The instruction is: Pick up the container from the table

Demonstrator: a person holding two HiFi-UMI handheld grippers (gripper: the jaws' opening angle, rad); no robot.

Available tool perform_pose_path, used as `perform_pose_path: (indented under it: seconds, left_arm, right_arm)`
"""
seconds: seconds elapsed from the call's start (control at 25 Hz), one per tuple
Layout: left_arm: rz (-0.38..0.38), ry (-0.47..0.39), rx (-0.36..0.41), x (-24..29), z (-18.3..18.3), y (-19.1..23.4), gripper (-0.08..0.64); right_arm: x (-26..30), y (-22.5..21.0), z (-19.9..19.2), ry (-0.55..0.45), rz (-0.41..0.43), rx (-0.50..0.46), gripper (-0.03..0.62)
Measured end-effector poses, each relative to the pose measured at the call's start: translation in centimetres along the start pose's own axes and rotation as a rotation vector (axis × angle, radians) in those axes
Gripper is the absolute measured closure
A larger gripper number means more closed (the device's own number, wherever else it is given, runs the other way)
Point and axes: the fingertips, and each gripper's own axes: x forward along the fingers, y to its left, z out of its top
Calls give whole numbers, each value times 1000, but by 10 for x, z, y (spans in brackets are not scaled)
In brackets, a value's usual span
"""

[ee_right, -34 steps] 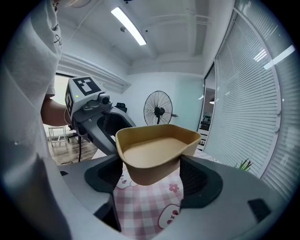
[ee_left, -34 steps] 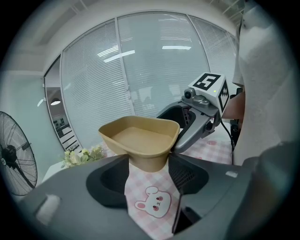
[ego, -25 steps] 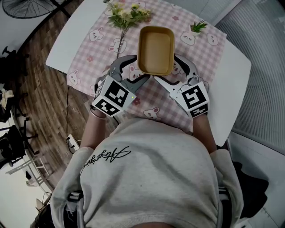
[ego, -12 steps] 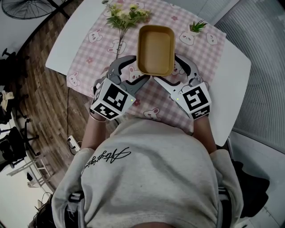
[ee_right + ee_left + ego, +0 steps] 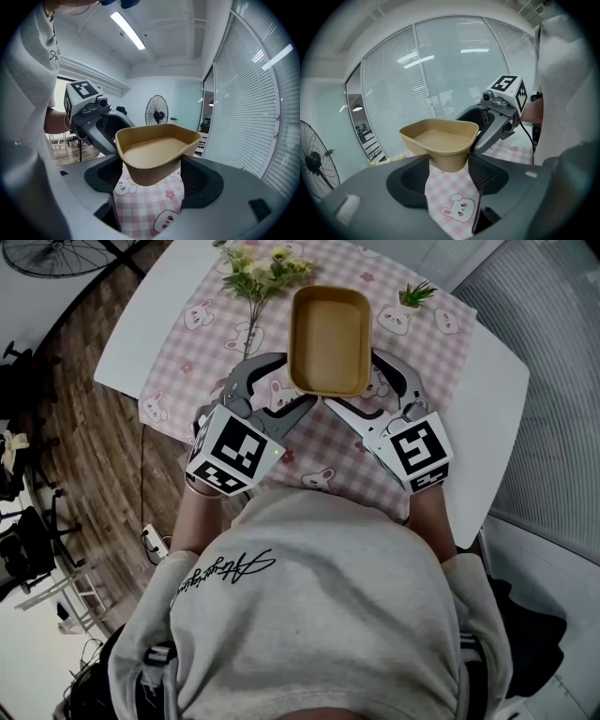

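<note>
Over the table (image 5: 497, 427), with its pink checked cloth (image 5: 309, 442), the pick-up looks to be in its lifting step. At about 10 o'clock from the container (image 5: 330, 338) a bunch of flowers (image 5: 258, 268) lies on the cloth.

The left gripper (image 5: 294, 382) comes in at the container's 7 o'clock corner. Its jaws stand partly open, closed only as far as the corner allows. In the left gripper view the pads press on either side of the tan wall, just under the rim.

The container is empty and upright, with its long side running from 12 to 6 o'clock in the head view. Both gripper views show checked cloth beneath its base, so it seems to hang clear of the table.

The right gripper (image 5: 354, 381) takes the 5 o'clock corner in the same way. Its jaws are set a little wider and are clamped on the wall there. A small green plant (image 5: 417, 294) sits at about 2 o'clock from the container.

The next move likely calls for both hands to rise together at one pace. They should keep the rim level and the squeeze even, so that neither corner slips from its pads.
</note>
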Motion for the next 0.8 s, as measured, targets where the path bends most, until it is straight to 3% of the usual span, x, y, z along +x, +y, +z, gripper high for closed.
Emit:
perform_pose_path:
  seconds: [0.8]
  left_arm:
    - [6, -40, 3, -3, 21, 12, 305]
  right_arm:
    - [-4, -14, 22, -39, -4, -11, 212]
